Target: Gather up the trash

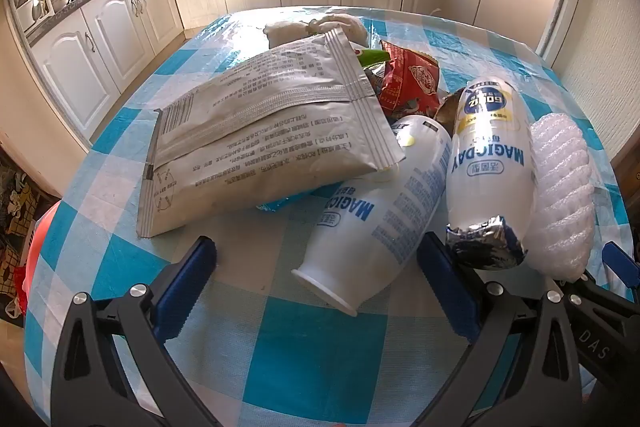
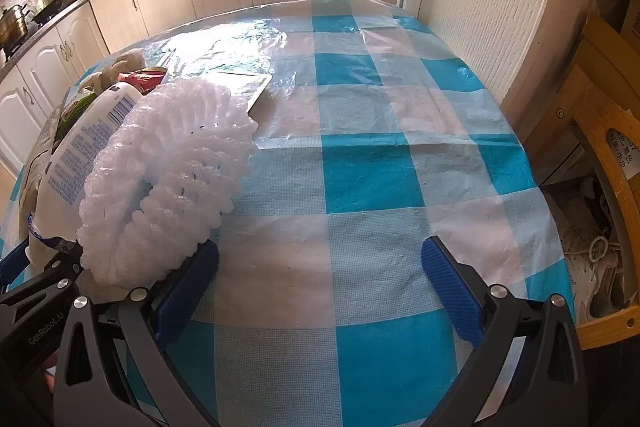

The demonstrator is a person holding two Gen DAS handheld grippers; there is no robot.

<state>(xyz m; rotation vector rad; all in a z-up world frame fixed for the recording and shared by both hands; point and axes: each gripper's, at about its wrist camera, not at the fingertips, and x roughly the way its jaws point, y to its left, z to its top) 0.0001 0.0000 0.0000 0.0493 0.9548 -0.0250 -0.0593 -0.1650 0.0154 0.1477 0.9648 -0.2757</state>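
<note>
My left claw [image 1: 316, 291] is wide open and holds nothing. My right claw [image 2: 320, 287] is wide open and empty too, over bare table [image 2: 380, 187]. Just past my left claw lies a white bottle [image 1: 372, 215], mouth toward me. It looks light, hard and slippery, so I would pinch its narrow neck. Beside it on the right lies another bottle [image 1: 488, 163], then soft foam netting [image 1: 560, 195]. On the left lies a big crinkly silver bag [image 1: 256, 131]. Farther off is a red wrapper [image 1: 408, 83].
</note>
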